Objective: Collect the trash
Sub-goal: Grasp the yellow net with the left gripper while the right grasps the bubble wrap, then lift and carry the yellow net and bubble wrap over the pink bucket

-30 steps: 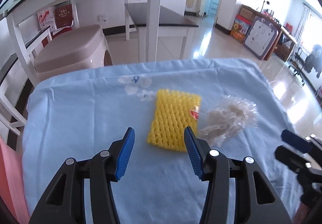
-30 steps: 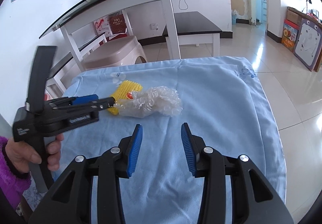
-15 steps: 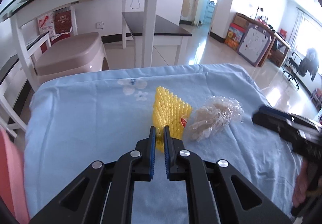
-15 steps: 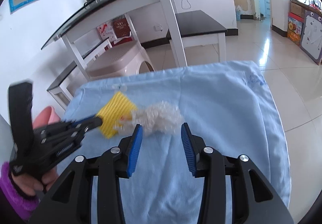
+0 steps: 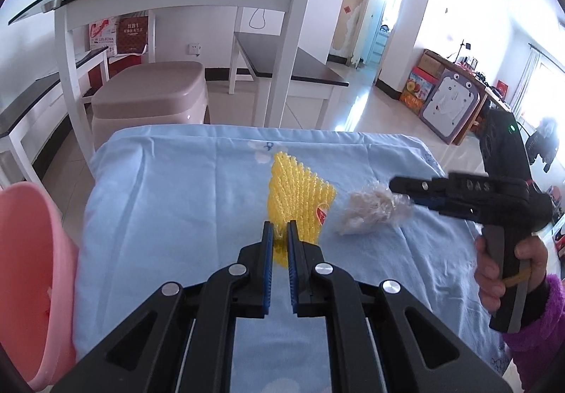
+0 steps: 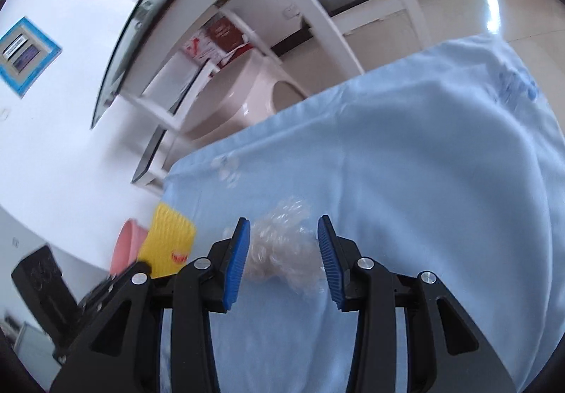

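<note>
The left gripper (image 5: 277, 234) pinches the near edge of the yellow foam net (image 5: 298, 197), centre frame, lifting it off the blue cloth (image 5: 176, 198). It looks featherlight and squashy. The right gripper (image 6: 284, 264) stands open around the crumpled clear wrap (image 6: 282, 248), lower centre; that will crush easily, so take its middle. A pink bin (image 5: 31, 269) waits lower left.

Bright daylight enters from the windows (image 5: 543, 75) at right; we see glare on the floor (image 6: 494, 15), motion blur in the right view, and fisheye bending with dark corners.
</note>
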